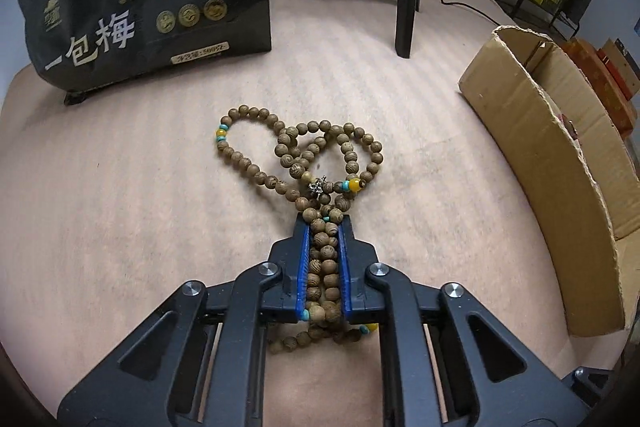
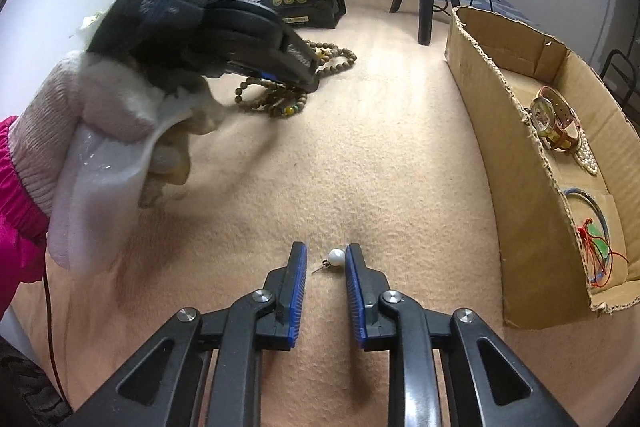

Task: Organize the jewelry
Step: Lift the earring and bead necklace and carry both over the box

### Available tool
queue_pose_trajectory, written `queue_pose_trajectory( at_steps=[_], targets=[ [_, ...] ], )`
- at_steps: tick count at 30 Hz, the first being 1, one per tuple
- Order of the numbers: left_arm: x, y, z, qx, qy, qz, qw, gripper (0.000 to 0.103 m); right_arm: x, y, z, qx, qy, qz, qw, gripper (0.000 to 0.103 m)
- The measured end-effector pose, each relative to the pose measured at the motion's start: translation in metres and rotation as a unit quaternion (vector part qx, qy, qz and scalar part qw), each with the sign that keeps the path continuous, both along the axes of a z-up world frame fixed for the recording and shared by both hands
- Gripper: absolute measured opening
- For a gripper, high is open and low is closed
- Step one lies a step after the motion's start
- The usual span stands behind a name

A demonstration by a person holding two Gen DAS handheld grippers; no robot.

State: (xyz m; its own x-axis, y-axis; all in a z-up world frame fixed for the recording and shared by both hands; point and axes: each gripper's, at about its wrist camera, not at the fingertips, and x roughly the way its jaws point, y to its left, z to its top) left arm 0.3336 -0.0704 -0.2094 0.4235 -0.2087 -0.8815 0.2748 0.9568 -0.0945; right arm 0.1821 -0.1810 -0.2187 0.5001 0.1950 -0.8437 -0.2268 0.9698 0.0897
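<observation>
Brown bead strand; white earring; possibly gold-faced watch.

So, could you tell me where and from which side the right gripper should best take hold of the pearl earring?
Probably grip the round pearl of the pearl earring, descending from above with the right gripper straddling it. The thin post lies flat on the beige surface, pointing left, likely too slim to pinch.

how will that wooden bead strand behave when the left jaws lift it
The wooden bead strand will probably hang limp, since it lies in loose overlapping loops on the tablecloth. The left gripper clamps several runs at once, so loops may dangle unevenly and swing. Round beads could slip between the jaws.
</observation>
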Motion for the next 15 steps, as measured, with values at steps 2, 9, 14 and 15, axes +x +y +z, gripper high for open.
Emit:
queue_pose_trajectory(
  at_steps=[2, 9, 14, 15],
  targets=[
    [-0.002, 0.002, 0.001, -0.004, 0.001, 0.0, 1.0, 0.011, -0.002, 0.002, 0.0, -0.007, -0.002, 0.001, 1.0, 0.01],
    [0.001, 0.016, 0.006, -0.037, 0.021, 0.016, 0.9989, 0.011, -0.006, 0.001, 0.008, -0.003, -0.004, 0.001, 1.0, 0.006],
    [-0.006, 0.031, 0.025, -0.042, 0.011, 0.027, 0.9987, 0.011, -0.004, -0.007, 0.02, 0.014, -0.013, -0.002, 1.0, 0.006],
    [-0.01, 0.036, 0.029, -0.043, 0.008, 0.027, 0.9986, 0.011, -0.004, -0.008, 0.023, 0.015, -0.017, -0.003, 1.0, 0.006]
  ],
)
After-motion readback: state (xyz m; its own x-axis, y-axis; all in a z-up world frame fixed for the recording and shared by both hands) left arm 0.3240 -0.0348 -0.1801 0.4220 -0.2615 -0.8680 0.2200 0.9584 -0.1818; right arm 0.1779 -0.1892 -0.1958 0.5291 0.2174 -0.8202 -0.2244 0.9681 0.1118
